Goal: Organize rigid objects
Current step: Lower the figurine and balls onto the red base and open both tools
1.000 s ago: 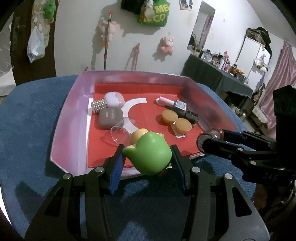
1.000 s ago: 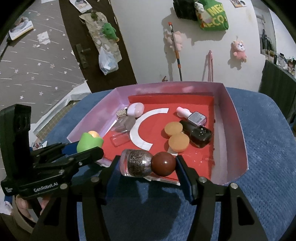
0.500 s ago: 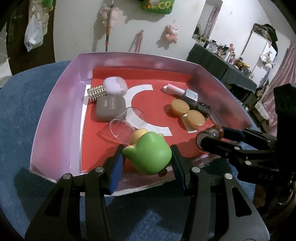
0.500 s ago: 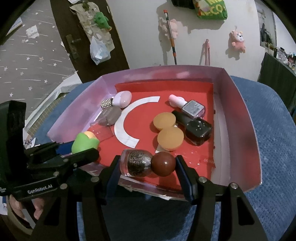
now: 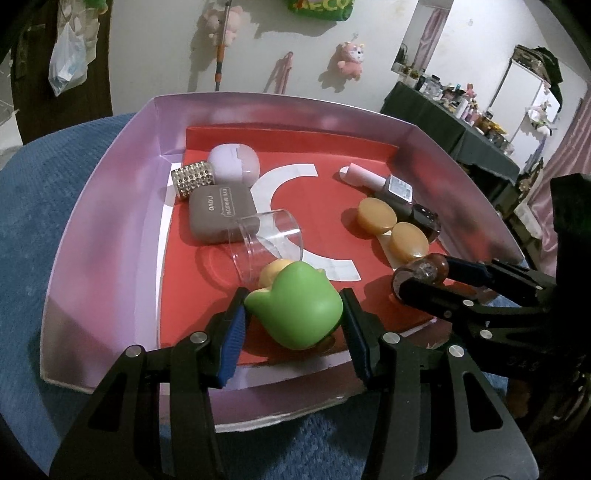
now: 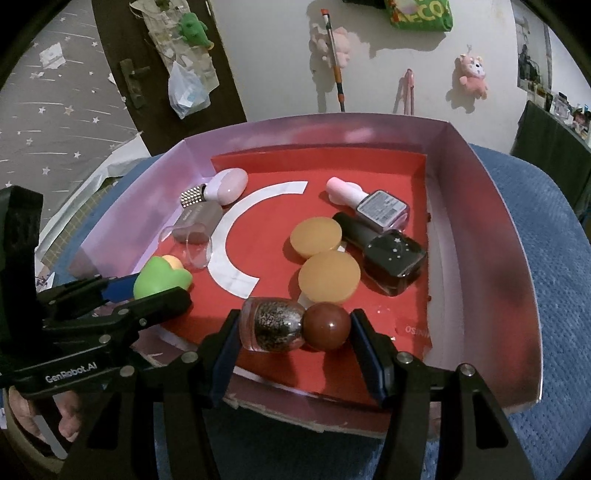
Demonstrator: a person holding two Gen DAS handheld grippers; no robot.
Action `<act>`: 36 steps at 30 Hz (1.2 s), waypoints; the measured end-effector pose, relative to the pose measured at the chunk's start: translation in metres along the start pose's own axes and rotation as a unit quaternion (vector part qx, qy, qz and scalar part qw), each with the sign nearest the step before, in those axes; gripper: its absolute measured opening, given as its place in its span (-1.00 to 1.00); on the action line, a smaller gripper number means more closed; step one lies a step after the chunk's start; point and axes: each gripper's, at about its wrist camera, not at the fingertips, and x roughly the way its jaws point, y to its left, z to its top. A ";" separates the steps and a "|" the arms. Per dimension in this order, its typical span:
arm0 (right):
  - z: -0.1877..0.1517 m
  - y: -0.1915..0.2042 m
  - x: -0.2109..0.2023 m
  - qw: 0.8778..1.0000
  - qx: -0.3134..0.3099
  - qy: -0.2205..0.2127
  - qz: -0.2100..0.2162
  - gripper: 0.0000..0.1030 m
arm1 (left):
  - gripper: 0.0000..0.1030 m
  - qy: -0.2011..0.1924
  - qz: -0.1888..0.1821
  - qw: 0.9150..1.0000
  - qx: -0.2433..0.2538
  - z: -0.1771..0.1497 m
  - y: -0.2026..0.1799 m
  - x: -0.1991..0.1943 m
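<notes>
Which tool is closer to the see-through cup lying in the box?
The left tool, holding the green toy, is right beside the clear cup. The right tool, gripping the glitter bottle, is farther off across the red box floor.

The taupe compact [image 5: 222, 213] in the tray carries "novo" and, inside a small speech-bubble frame, "EYE SHADOW". The left gripper's black arm [image 6: 70, 374] bears white lettering "GenRobot.AI", and the green bag on the wall [image 6: 419, 13] shows yellow letters "ECO" (its upper line is cut off). Pale mirrored letters on the red tray liner [image 6: 412, 329] look like "MINISO", though only partly legible.
</notes>
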 end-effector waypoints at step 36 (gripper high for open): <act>0.002 0.005 -0.017 0.999 -0.003 -0.033 -0.014 0.35 | 0.28 -0.030 0.019 0.999 0.007 -0.001 -0.004 -0.021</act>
